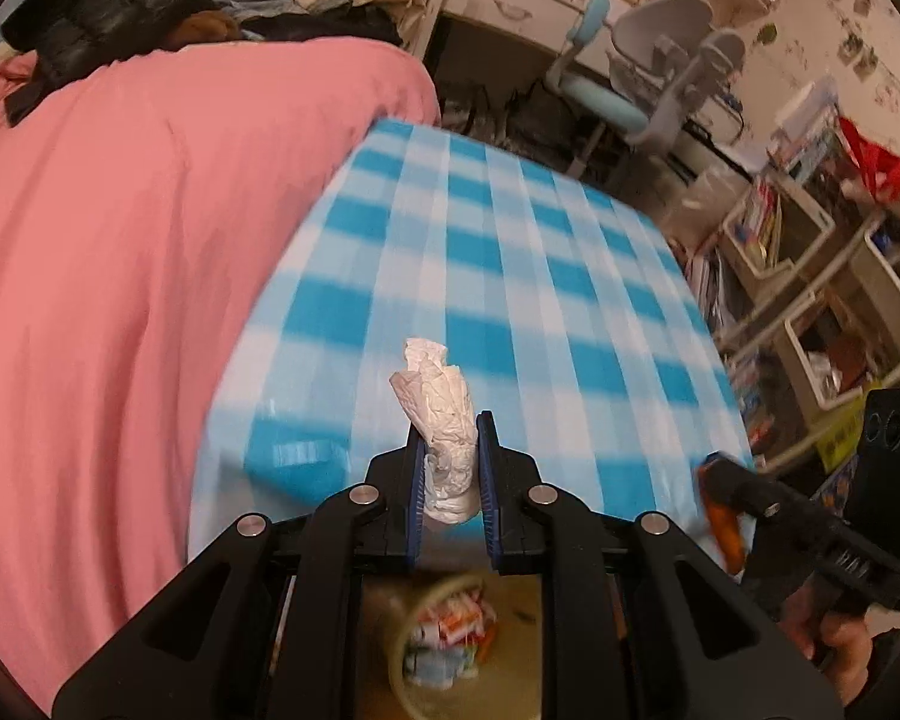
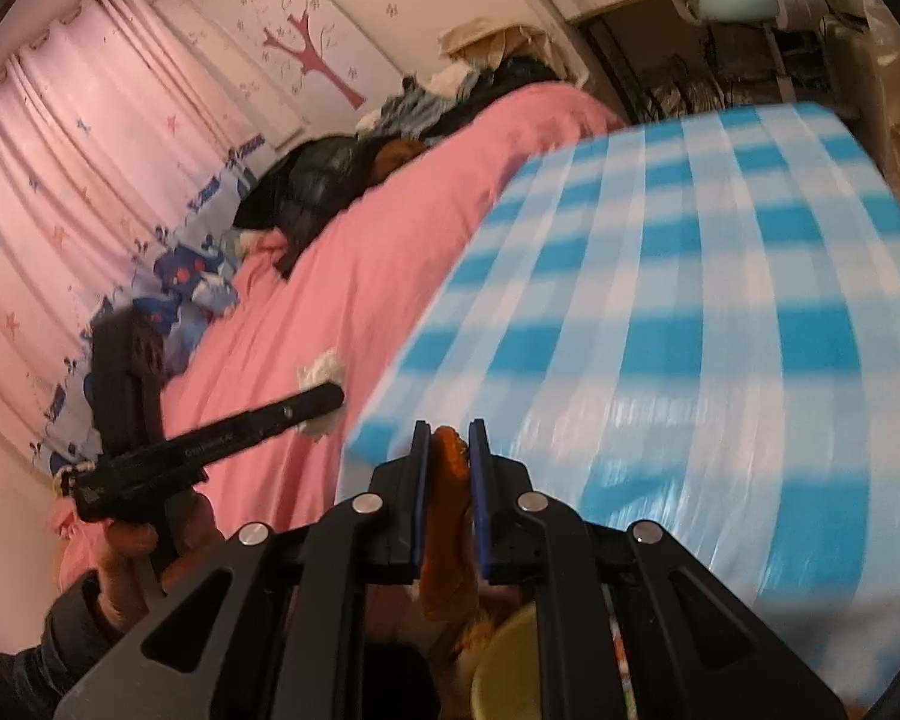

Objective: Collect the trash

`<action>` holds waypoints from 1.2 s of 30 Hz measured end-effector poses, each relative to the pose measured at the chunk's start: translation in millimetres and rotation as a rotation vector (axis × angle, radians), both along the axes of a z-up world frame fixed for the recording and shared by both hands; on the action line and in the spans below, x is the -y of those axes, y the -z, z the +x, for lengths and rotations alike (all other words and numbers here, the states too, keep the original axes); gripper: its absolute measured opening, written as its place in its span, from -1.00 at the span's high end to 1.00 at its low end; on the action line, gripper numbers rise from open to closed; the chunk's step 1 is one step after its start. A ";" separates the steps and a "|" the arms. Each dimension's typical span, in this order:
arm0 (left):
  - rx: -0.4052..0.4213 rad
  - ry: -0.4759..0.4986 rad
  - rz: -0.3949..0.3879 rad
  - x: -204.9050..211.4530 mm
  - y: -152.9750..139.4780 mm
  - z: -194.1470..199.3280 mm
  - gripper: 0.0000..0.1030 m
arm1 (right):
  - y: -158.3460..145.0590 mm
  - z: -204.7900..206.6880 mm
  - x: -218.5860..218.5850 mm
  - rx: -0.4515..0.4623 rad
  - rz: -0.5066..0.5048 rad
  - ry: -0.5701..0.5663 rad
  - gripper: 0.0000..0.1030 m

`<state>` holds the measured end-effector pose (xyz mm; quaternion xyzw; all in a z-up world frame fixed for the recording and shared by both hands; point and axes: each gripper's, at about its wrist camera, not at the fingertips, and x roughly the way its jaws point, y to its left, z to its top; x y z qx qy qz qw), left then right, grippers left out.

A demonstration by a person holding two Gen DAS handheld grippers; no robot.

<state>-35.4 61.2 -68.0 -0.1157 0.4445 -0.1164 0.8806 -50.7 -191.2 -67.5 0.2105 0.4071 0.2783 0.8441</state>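
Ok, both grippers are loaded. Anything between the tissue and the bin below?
Nothing visible. The left gripper holds the crumpled tissue over the table edge, and the open trash bin sits right below. The gripper's own frame hides part of the bin's rim.

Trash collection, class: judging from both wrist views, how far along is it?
Done: the checked tablecloth shows no litter on its visible part. In hand: the left tool grips a crumpled white tissue; the right tool grips an orange peel. Left: dropping both into the bin below, which already holds wrappers.
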 end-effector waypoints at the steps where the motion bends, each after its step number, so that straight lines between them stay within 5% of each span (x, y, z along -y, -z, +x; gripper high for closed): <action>1: -0.010 0.002 0.003 2.3 3.4 -14.1 0.71 | 4.6 -9.2 -4.4 -0.007 -0.020 -0.006 0.75; 12: -0.181 0.028 0.024 32.8 59.0 -93.5 0.71 | 66.0 -55.6 -15.5 -0.185 -0.170 0.009 0.69; 15: -0.219 0.046 0.053 41.6 71.4 -95.0 0.70 | 72.7 -55.5 0.0 -0.226 -0.159 0.083 0.20; 18: -0.284 0.069 0.088 49.3 86.1 -96.2 0.67 | 66.7 -57.3 9.2 -0.208 -0.155 0.122 0.14; 20: -0.297 0.079 0.118 53.8 88.3 -96.9 0.46 | 59.1 -60.2 13.8 -0.172 -0.161 0.144 0.03; 23: -0.222 0.057 0.177 56.8 74.1 -102.4 -0.06 | 47.0 -67.7 15.4 -0.111 -0.176 0.171 -0.09; 29: 0.002 -0.090 0.262 43.9 13.1 -104.9 -0.64 | 3.0 -80.7 11.0 0.099 -0.260 0.235 -0.45; 36: 0.225 -0.219 0.264 20.6 -56.1 -101.6 -0.85 | -66.5 -88.0 16.3 0.375 -0.361 0.307 -0.79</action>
